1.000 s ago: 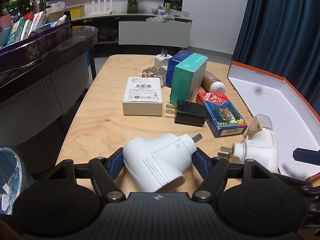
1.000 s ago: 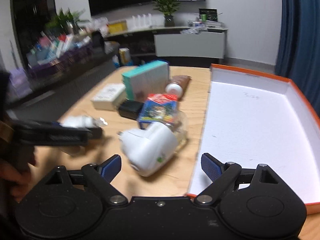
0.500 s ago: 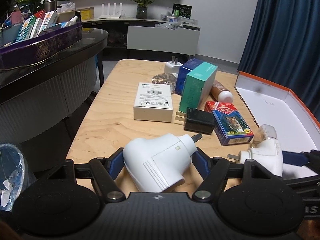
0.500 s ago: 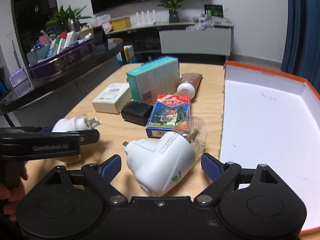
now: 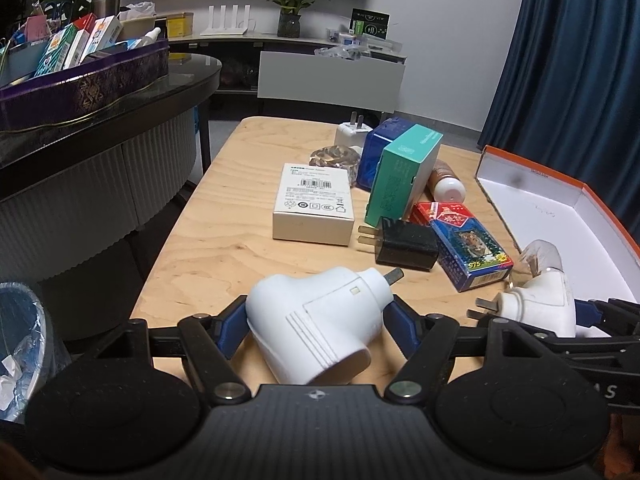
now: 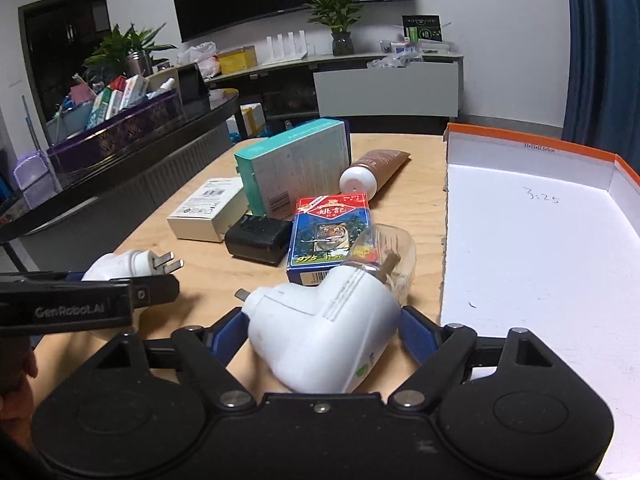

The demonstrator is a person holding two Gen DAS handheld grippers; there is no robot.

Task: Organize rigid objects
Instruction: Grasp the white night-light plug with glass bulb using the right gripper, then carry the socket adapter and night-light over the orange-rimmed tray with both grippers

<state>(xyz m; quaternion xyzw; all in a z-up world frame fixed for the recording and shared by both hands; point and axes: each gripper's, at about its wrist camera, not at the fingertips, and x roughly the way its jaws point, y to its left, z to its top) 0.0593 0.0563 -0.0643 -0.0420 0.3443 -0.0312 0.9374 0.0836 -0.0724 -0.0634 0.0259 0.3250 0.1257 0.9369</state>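
Left claw [image 5: 312,320] grips a white angled plastic plug adapter [image 5: 316,320], prongs toward 1 o'clock, above the pale wooden worktop [image 5: 224,248]. Right claw [image 6: 320,332] grips a second white plug device with a clear bottle [image 6: 324,332], long axis toward 1 o'clock. The orange-rimmed white cardboard box [image 6: 540,248] lies at 2 o'clock, just beside the right claw, which appears the nearer.

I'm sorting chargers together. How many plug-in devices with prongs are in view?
4: white plug in left gripper, white vaporizer plug in right gripper, black adapter mid-table, white adapter at far end. Others may be hidden.
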